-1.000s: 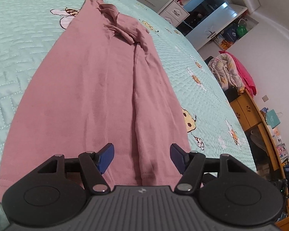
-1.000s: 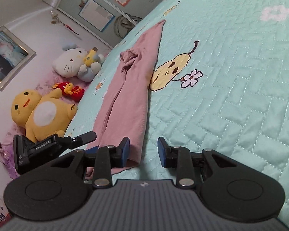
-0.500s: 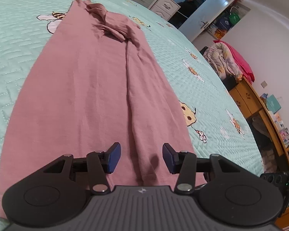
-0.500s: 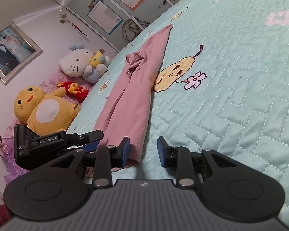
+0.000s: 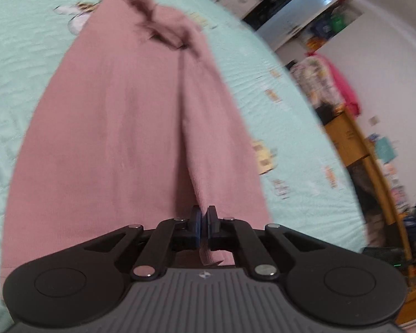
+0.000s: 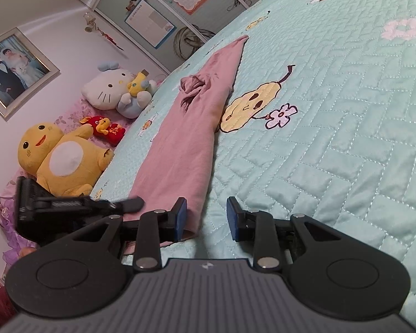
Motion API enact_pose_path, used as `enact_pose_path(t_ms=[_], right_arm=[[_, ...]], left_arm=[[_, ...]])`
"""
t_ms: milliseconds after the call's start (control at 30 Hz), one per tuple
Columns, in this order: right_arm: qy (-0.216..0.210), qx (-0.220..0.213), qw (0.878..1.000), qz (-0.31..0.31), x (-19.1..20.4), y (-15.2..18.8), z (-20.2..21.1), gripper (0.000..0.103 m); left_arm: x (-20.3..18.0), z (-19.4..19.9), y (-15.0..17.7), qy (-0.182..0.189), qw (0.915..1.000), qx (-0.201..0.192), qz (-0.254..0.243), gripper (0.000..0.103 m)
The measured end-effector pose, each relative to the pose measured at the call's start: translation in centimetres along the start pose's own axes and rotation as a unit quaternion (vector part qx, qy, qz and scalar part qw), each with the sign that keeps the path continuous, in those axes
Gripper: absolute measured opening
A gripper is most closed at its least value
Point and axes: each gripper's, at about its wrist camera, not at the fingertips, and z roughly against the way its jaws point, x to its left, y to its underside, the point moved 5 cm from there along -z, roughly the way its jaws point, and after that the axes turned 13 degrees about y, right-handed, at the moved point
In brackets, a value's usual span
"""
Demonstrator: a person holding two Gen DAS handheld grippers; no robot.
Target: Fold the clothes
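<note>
While pinching the hem: left gripper (image 5: 203,217) on pink long-sleeved top (image 5: 130,127).
Jaws having just closed onto the folded edge; right gripper (image 6: 206,216) hovering half-open, empty; lift is becoming possible.

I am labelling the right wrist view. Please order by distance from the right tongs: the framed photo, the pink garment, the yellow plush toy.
1. Pink garment: its near end lies by the left finger of the right tongs.
2. Yellow plush toy: left, off the bed.
3. Framed photo: far left, on the wall.

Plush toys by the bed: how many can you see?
4: a yellow bear-like plush, a white cat plush, a small blue-yellow plush against it, a red plush between. Others may be hidden.
</note>
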Motion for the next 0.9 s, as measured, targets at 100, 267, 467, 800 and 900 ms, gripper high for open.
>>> enact_pose_path(t_ms=[100, 267, 467, 800, 900], right_arm=[[0.004, 0.004, 1.0, 0.003, 0.1, -0.1, 0.1, 0.032], [0.02, 0.018, 1.0, 0.005, 0.8, -0.8, 0.6, 0.034], [0.019, 0.032, 0.999, 0.032, 2.6, 0.0, 0.6, 0.046], [0.005, 0.057, 0.998, -0.022, 2.4, -0.6, -1.3, 0.049], [0.007, 0.058, 0.998, -0.018, 2.5, -0.5, -1.5, 0.049]], left_arm=[[0.7, -0.1, 0.1, 0.012, 0.9998, -0.006, 0.018, 0.004], [0.5, 0.4, 0.0, 0.043, 0.9985, -0.006, 0.034, 0.038], [0.0, 0.3, 0.2, 0.058, 0.9979, -0.012, 0.026, 0.053], [0.5, 0.3, 0.1, 0.044, 0.9985, -0.006, 0.031, 0.027], [0.6, 0.1, 0.0, 0.036, 0.999, -0.001, 0.028, 0.017]])
